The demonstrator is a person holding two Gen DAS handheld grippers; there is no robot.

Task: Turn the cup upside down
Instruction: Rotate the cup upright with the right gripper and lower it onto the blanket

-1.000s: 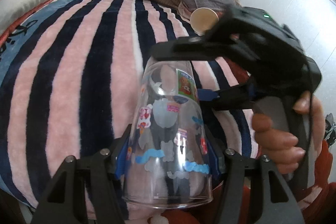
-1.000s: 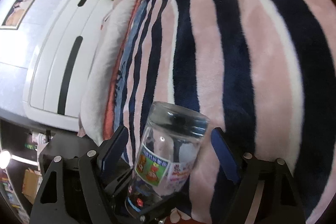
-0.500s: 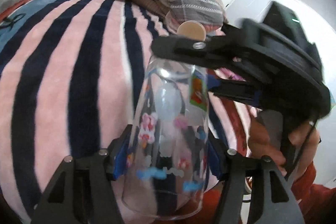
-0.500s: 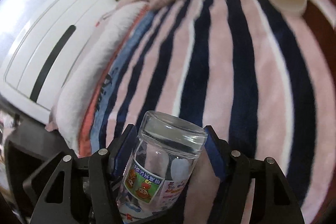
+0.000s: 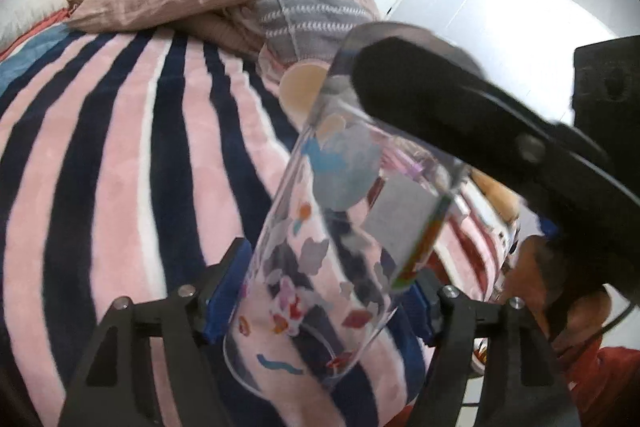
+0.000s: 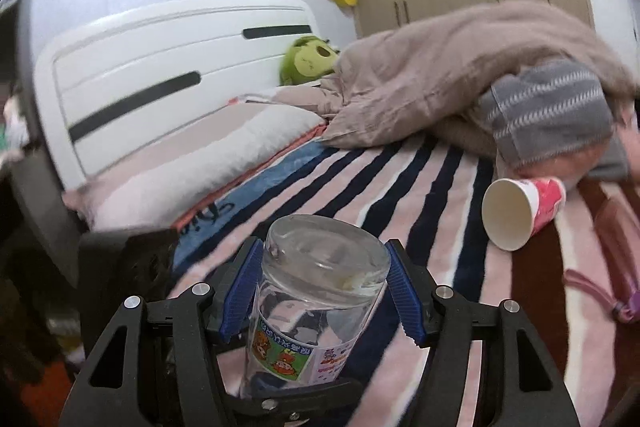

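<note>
Both the left gripper (image 5: 320, 291) and right gripper (image 6: 324, 291) clenched a sticker-covered clear cup (image 6: 320, 291), held tilted above the striped blanket (image 5: 120, 167).

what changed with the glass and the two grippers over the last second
The right gripper, open around the glass cup's thick base a second ago, has shut on it. The right wrist view swung up from the striped blanket to the headboard and the paper cup lying on its side. The cup has tilted. The left gripper stays clamped near the rim.
</note>
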